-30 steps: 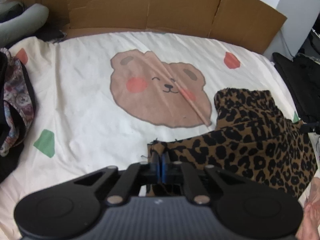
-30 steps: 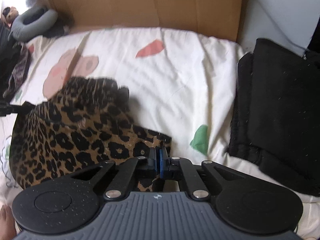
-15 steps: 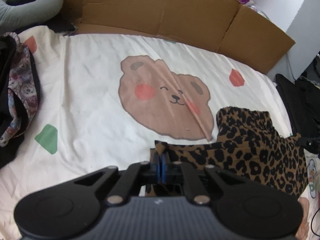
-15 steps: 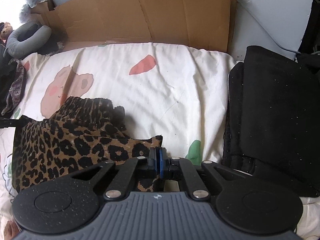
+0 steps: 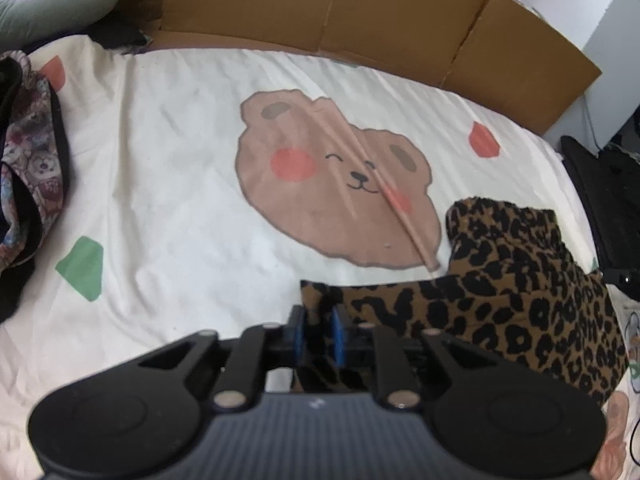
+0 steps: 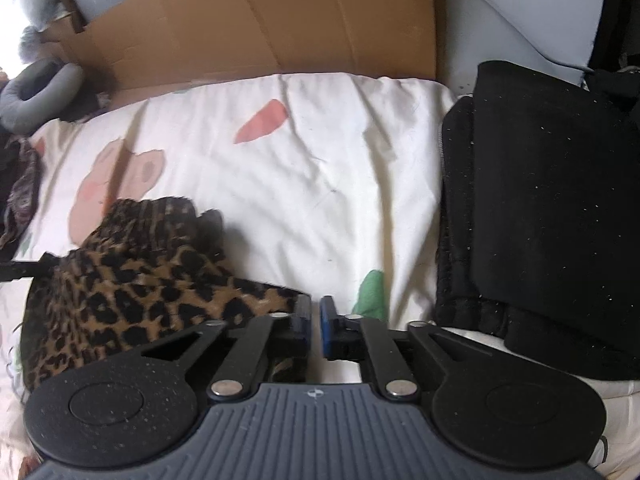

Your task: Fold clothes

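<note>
A leopard-print garment (image 5: 520,280) lies bunched on the cream bear-print bedsheet (image 5: 180,200). In the left wrist view it is at the lower right. My left gripper (image 5: 318,320) is slightly open, and the garment's near corner still lies loosely between its blue pads. In the right wrist view the garment (image 6: 140,280) fills the lower left. My right gripper (image 6: 316,320) is open by a narrow gap with only sheet showing between its fingers. The cloth edge lies just left of its left finger.
A stack of folded black clothes (image 6: 540,220) sits at the bed's right side. A patterned garment (image 5: 32,168) lies at the left edge. Cardboard (image 5: 360,12) lines the far side, with a grey neck pillow (image 5: 52,0) in the far left corner.
Both grippers moved down toward the sheet and laid the leopard garment down. Both sets of fingers, shut on the cloth before, have parted, and the right one has let go of the edge.
</note>
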Available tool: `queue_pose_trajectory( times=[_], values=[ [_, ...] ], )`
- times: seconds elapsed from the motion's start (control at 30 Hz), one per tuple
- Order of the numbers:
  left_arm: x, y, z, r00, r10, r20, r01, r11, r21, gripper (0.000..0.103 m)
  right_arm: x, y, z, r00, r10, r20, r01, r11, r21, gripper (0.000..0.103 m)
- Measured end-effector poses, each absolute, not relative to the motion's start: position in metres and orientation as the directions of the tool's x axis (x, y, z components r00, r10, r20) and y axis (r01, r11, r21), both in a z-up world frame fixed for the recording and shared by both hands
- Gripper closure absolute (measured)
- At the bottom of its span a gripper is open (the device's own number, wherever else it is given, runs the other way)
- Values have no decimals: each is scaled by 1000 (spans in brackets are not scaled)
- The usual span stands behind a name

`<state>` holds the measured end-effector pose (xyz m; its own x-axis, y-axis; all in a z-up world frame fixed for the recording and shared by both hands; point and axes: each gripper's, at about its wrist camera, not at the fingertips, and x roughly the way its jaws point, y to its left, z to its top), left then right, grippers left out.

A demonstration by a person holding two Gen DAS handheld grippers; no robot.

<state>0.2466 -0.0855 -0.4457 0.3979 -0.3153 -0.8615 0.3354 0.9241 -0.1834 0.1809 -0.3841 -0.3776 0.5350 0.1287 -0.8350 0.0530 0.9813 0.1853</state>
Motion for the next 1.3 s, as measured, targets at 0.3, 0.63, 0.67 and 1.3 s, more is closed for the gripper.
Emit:
queue_pose_trajectory(
  times=[0.3, 0.63, 0.67, 1.3],
  values=[
    [245, -92, -442, 410, -304, -860, 362, 920, -153, 87, 188, -364, -387, 505, 138, -852, -8, 988, 155, 74],
    [248, -83, -434, 427, -317, -847, 320, 929, -186, 100, 191, -371, -368, 549, 96, -830, 30, 991, 134, 102],
    [248, -83, -435, 425, -316, -848, 319, 929, -186, 100, 192, -372, -367, 552, 90, -829, 39, 990, 134, 103],
    [242, -92, -445, 416, -280, -865, 367, 922, -122, 81, 188, -375, -379, 511, 142, -848, 32, 983, 183, 62]
  ],
)
